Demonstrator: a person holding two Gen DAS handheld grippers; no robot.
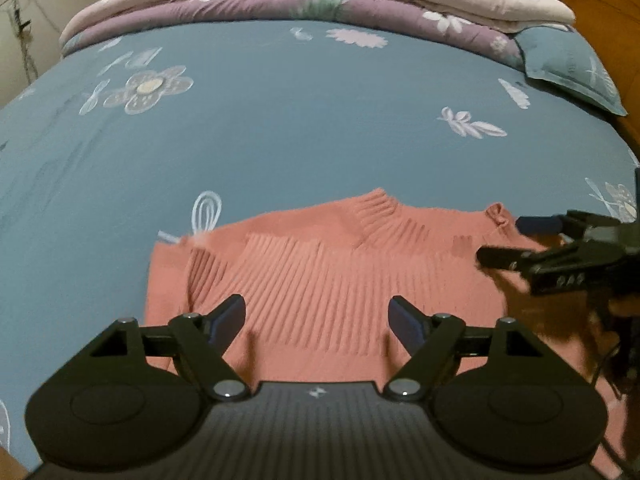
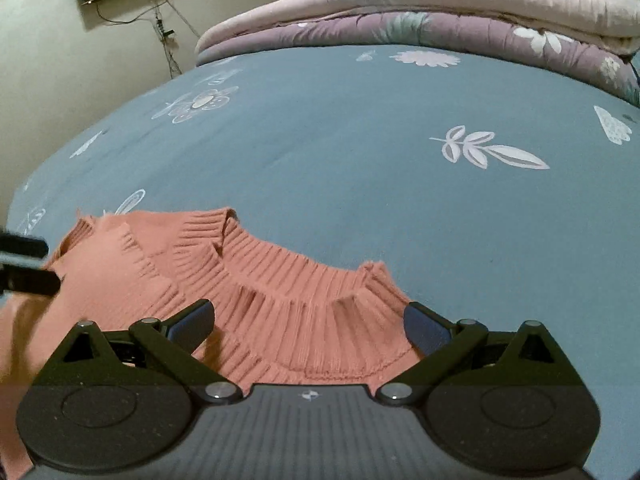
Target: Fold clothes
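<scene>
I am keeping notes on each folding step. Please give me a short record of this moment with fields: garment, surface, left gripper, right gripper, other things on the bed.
garment: salmon ribbed sweater, lying flat, collar toward the far side
surface: blue floral bedsheet
left gripper: left gripper open above the sweater body, nothing between its fingers
right gripper: right gripper open over the collar, holding nothing
other things on the bed: folded quilts at the far edge, pillow beside them
</scene>
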